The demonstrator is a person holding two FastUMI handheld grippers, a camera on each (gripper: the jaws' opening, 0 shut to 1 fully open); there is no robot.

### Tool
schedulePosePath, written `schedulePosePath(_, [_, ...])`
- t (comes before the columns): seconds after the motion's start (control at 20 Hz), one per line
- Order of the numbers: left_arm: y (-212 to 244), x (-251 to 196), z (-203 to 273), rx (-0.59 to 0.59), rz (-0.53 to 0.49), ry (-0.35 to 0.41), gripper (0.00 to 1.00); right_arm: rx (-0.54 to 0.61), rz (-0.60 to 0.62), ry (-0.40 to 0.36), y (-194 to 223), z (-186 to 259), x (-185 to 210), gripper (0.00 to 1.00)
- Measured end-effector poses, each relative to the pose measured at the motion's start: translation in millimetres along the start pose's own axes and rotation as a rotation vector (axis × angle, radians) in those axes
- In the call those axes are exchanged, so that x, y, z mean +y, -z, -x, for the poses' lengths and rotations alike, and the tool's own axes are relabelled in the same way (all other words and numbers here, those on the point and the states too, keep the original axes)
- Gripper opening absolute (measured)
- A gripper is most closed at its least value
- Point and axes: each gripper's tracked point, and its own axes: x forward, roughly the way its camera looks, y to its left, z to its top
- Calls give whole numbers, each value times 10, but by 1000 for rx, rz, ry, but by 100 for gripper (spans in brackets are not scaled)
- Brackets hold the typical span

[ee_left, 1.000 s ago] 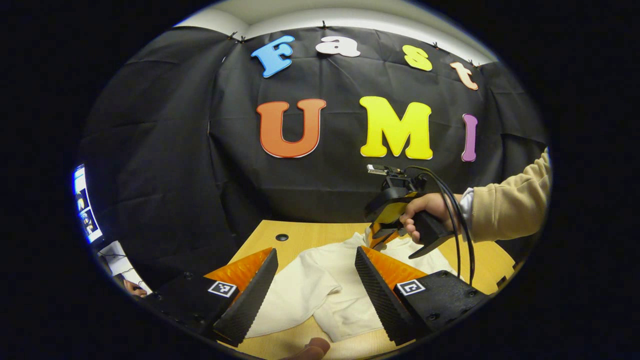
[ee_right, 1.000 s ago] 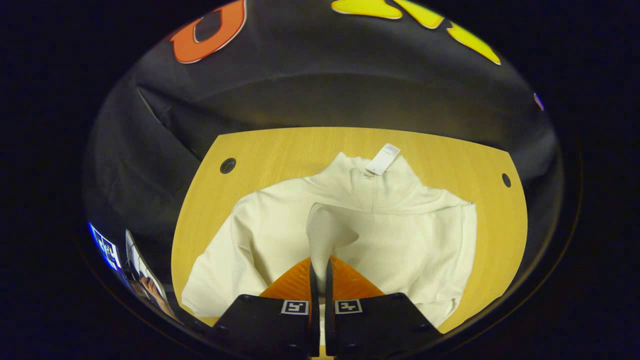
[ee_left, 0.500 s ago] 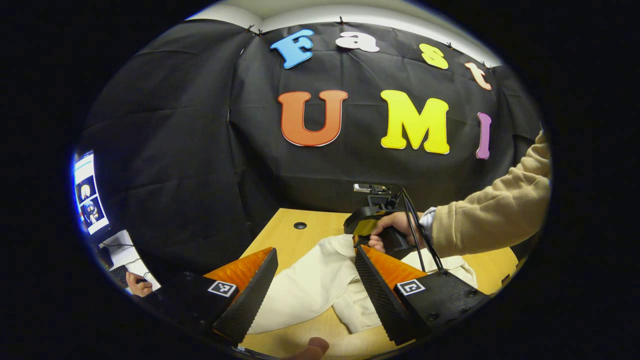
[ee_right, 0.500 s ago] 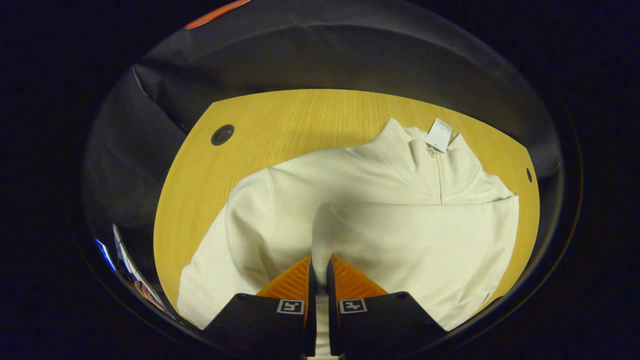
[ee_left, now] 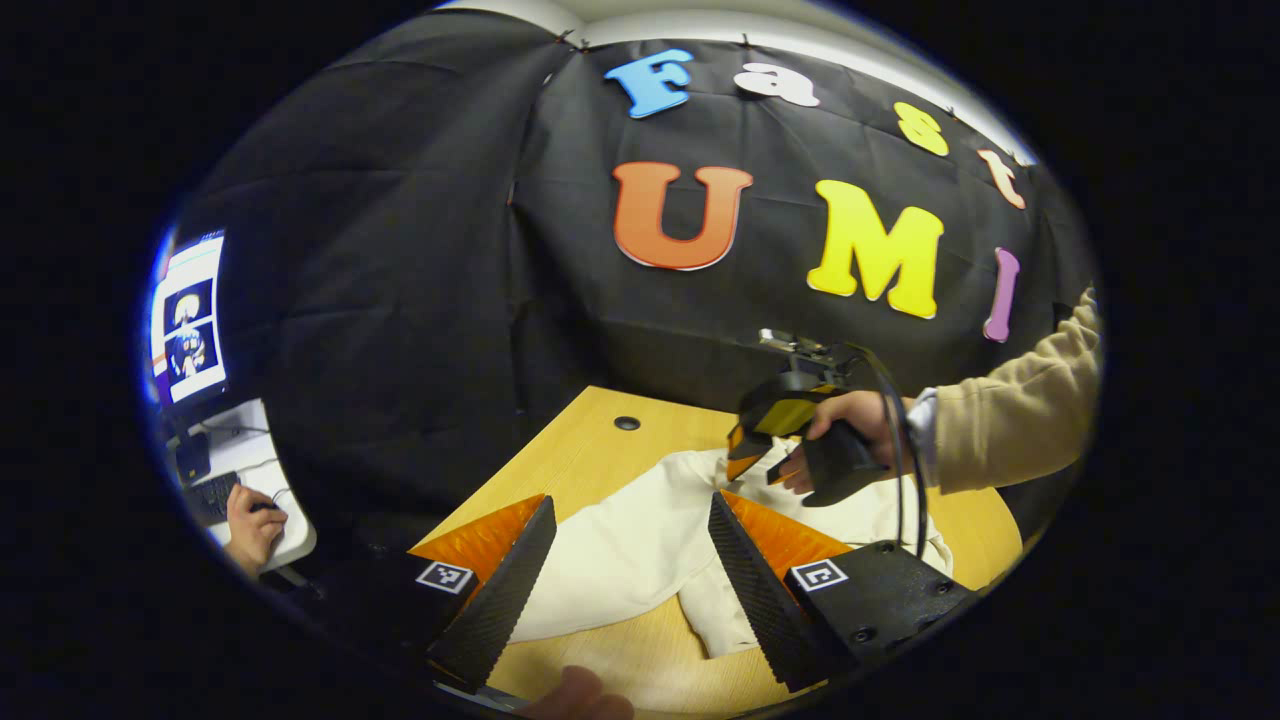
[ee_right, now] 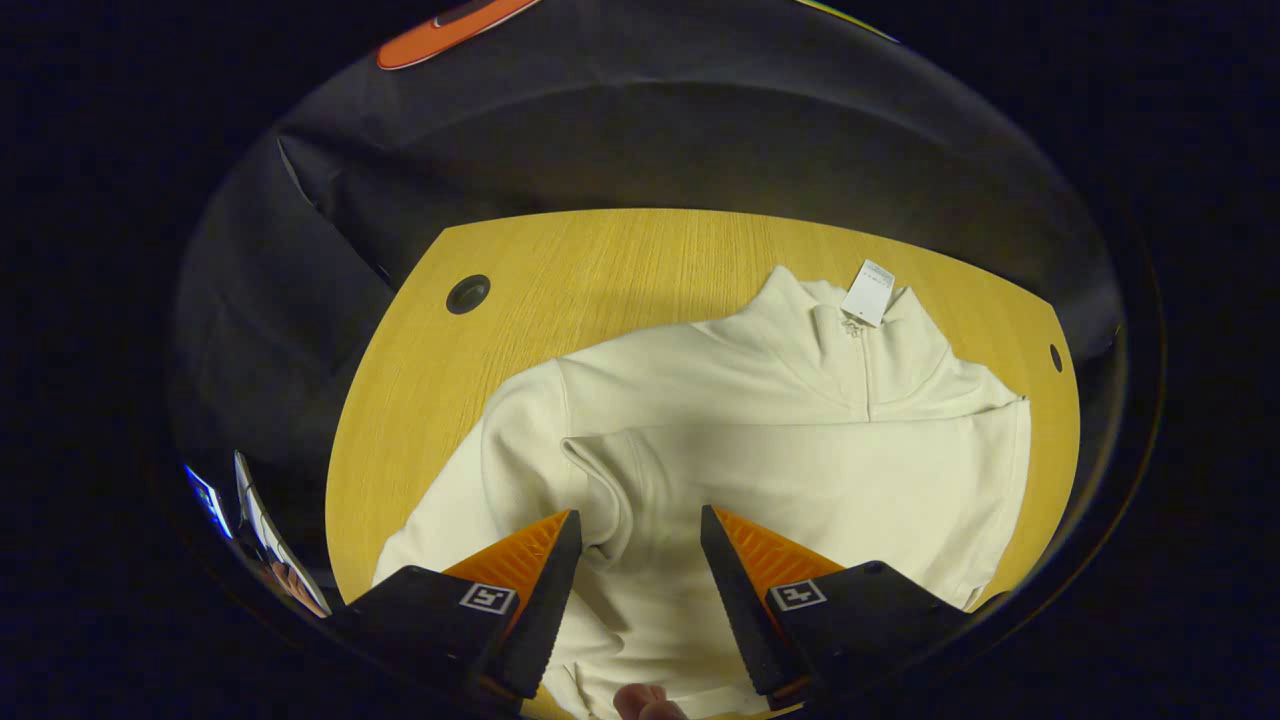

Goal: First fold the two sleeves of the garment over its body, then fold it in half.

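A cream zip-neck garment [ee_right: 780, 400] lies spread on the wooden table [ee_right: 560, 260], collar and white tag [ee_right: 868, 292] at the far side. One sleeve [ee_right: 800, 450] is laid across the body, its cuff [ee_right: 595, 480] just ahead of my right gripper [ee_right: 640, 518]. That gripper is open above the cloth with nothing between its fingers. The other sleeve [ee_right: 440, 530] trails toward the table's near left. In the left gripper view my left gripper [ee_left: 630, 505] hangs open above that part of the garment [ee_left: 620, 540]. Farther off, a hand in a tan sleeve holds the right gripper [ee_left: 760, 465] over the garment.
Two round cable holes [ee_right: 467, 293] [ee_right: 1048, 357] sit in the table's far corners. The black cloth wall stands right behind the table. To the left in the left gripper view are a lit monitor [ee_left: 190, 315] and another person's hand [ee_left: 250, 510] on a desk.
My right gripper has opened and let go of the sleeve cuff, which now lies on the body. The left gripper's view has swung a little to the left.
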Motion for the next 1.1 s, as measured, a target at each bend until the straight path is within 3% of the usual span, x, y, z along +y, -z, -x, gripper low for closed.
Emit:
schedulePosePath(0.1, [161,308,-20,33,62,-78,99,-9,9,-6,36,216,-136,84])
schedulePosePath(0.25, [592,1194,-3,127,154,-310,98,-23,31,-33,196,655,-436,84])
schedulePosePath(0.35, [1085,1774,82,284,217,-480,95,-46,94,-42,391,981,-767,84])
schedulePosePath(0.4, [1311,1906,109,371,260,-524,95,-58,123,-41,463,1069,-877,84])
schedulePosePath(0.5, [1615,1971,77,499,355,-533,95,-90,177,-43,690,1302,-1132,85])
schedulePosePath(0.55, [1669,1985,43,519,364,-528,100,-96,182,-57,801,1378,-1190,85])
schedulePosePath(0.65, [1779,1975,-13,588,365,-518,95,-102,181,-94,1029,1556,-1265,84])
schedulePosePath(0.75, [1835,1929,-59,630,402,-513,100,-135,176,-105,1187,1709,-1390,84])
schedulePosePath(0.8, [1856,1923,-90,647,417,-520,95,-147,170,-96,1278,1780,-1481,84])
schedulePosePath(1.1, [1985,1872,-229,733,458,-550,94,-234,48,-71,1608,2185,-1934,84])
